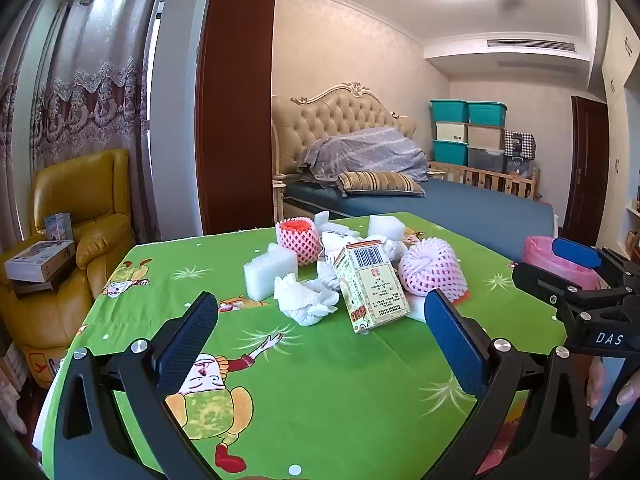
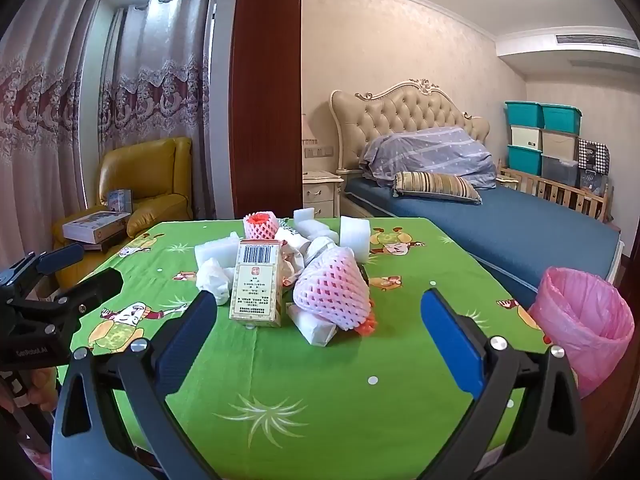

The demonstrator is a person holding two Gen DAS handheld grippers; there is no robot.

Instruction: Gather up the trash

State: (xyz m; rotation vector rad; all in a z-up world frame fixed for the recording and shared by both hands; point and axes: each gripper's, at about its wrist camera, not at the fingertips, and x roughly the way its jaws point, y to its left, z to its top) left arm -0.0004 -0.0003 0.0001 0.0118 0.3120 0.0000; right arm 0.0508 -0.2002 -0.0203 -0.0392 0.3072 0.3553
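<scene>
I have both sets of fingers spread wide and holding nothing: left gripper point(image 1: 320, 344), right gripper point(image 2: 320, 338). The trash heap sits mid-counter point(image 2: 320, 400) around the upright carton point(image 2: 258, 284), a crumpled tissue point(image 1: 306, 298) beside it. The pink-lined bin point(image 2: 586, 324) stands right of the carton, off the counter's edge.
</scene>
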